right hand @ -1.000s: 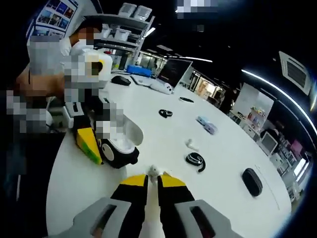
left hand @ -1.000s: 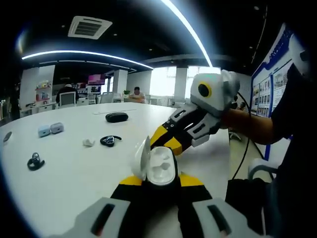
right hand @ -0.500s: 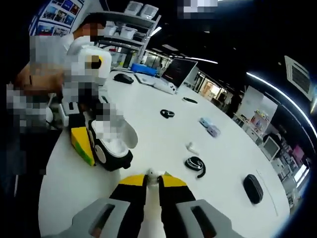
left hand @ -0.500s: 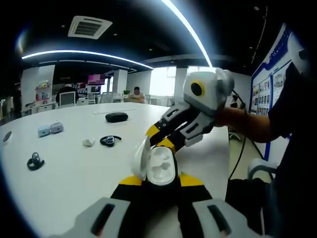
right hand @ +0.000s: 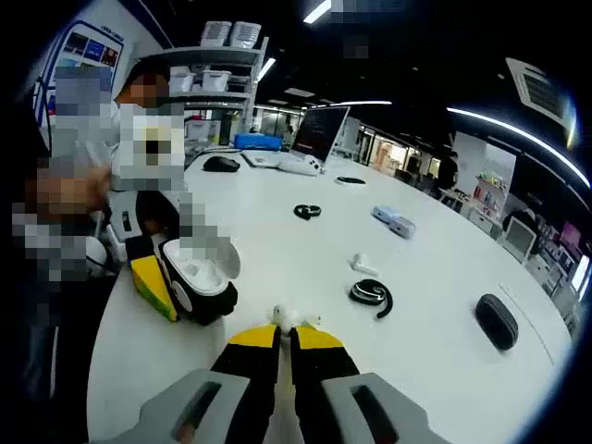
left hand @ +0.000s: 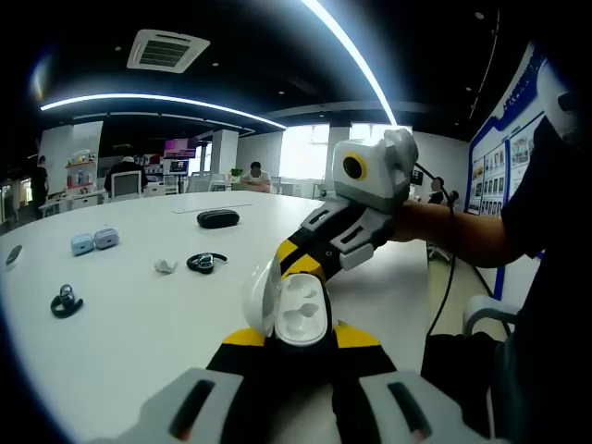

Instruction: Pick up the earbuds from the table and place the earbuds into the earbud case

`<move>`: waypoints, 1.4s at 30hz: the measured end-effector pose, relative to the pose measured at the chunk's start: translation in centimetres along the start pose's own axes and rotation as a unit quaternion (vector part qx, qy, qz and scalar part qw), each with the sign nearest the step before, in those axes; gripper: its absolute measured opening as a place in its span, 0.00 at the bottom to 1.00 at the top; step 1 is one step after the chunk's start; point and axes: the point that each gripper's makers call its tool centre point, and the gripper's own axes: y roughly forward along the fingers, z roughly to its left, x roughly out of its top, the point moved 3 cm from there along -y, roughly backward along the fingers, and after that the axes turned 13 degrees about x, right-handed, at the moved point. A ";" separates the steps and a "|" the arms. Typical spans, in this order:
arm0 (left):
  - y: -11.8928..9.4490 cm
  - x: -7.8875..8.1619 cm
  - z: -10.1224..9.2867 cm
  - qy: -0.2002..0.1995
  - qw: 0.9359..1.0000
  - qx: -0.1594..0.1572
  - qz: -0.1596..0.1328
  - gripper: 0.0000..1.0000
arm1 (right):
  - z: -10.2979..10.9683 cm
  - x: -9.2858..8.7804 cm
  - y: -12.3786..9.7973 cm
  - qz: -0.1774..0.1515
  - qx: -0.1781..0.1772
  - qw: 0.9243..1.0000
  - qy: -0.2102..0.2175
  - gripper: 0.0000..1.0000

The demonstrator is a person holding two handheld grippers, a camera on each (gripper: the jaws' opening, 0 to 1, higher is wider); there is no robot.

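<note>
The right gripper (right hand: 284,326) is clenched on a white earbud (right hand: 283,317), whose tip pokes out between the closed jaws. The left gripper (left hand: 289,338) is clamped around the base of the open case (left hand: 294,310), holding it upright above the table (left hand: 139,314) with its lid (left hand: 262,294) swung to one side.

The step in hand looks like the carry: the earbud is lifted and heading for the case. In the left gripper view the right gripper (left hand: 310,257) sits just behind the case, close to its rim. The next move calls for lining the earbud up over one of the moulded wells, lowering it in the right orientation, then letting go only once it seats.

The case (right hand: 197,277) appears empty; both wells look bare, though the far one is partly hidden by the lid.

Beyond the case, another white earbud (left hand: 166,266) lies on the table, near a black ear-hook piece (left hand: 205,263). Further off are a second black piece (left hand: 65,301), two pale blue cases (left hand: 94,240) and a dark pouch (left hand: 218,218).
</note>
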 end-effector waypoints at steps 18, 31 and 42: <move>0.0 0.0 -0.1 0.000 1.000 0.001 0.001 0.25 | 0.6 1.0 -1.5 -0.090 0.063 0.985 0.130 0.04; 0.0 0.1 -0.2 0.000 1.000 0.001 0.001 0.25 | 0.4 -0.4 -1.1 -0.048 0.078 0.983 0.156 0.05; 0.0 0.1 -0.2 0.001 1.000 0.000 0.000 0.25 | -0.3 -0.4 -2.1 -0.012 0.019 0.997 0.078 0.12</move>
